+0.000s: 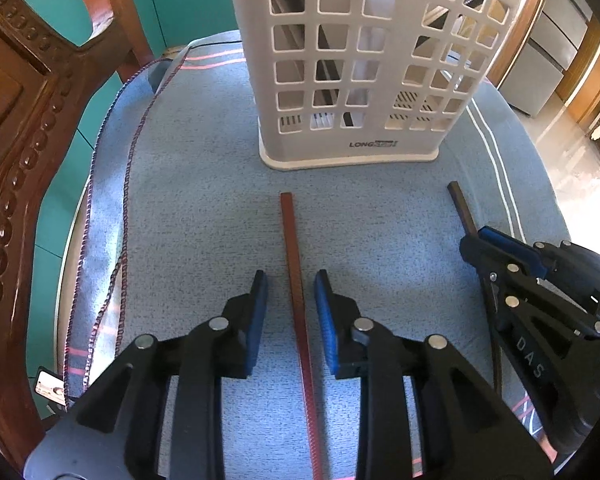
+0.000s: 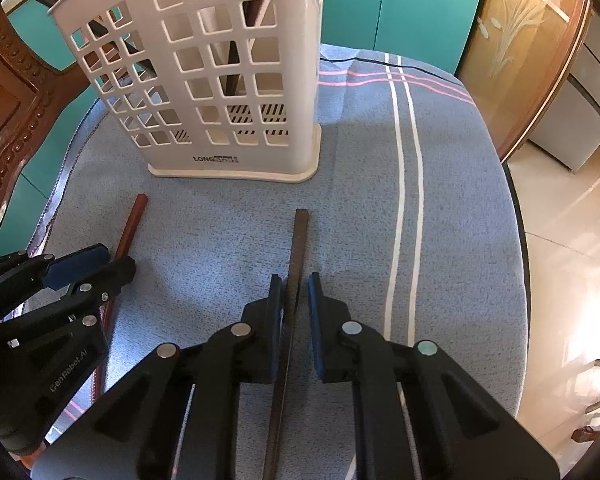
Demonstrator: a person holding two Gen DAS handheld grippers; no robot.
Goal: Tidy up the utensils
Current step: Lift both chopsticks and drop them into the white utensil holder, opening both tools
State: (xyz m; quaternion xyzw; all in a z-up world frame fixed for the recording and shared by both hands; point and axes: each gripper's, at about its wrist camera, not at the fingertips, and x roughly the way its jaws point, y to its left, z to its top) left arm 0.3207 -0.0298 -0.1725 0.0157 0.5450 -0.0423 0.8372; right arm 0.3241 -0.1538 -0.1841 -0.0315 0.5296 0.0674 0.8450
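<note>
A reddish-brown chopstick [image 1: 296,280] lies on the blue cloth, pointing at the white lattice utensil holder [image 1: 364,80]. My left gripper [image 1: 291,284] is open, its blue pads on either side of the stick without touching it. A dark brown chopstick [image 2: 296,264] lies between the pads of my right gripper [image 2: 294,286], which is open with a narrow gap. The holder [image 2: 228,80] has dark sticks standing inside. The right gripper shows in the left wrist view [image 1: 500,252]; the left gripper shows in the right wrist view [image 2: 96,264].
A blue cloth [image 2: 380,240] with white and pink stripes covers a round table. A carved wooden chair back [image 1: 16,160] stands at the left edge. A teal wall is behind; tiled floor [image 2: 572,240] lies off the right edge.
</note>
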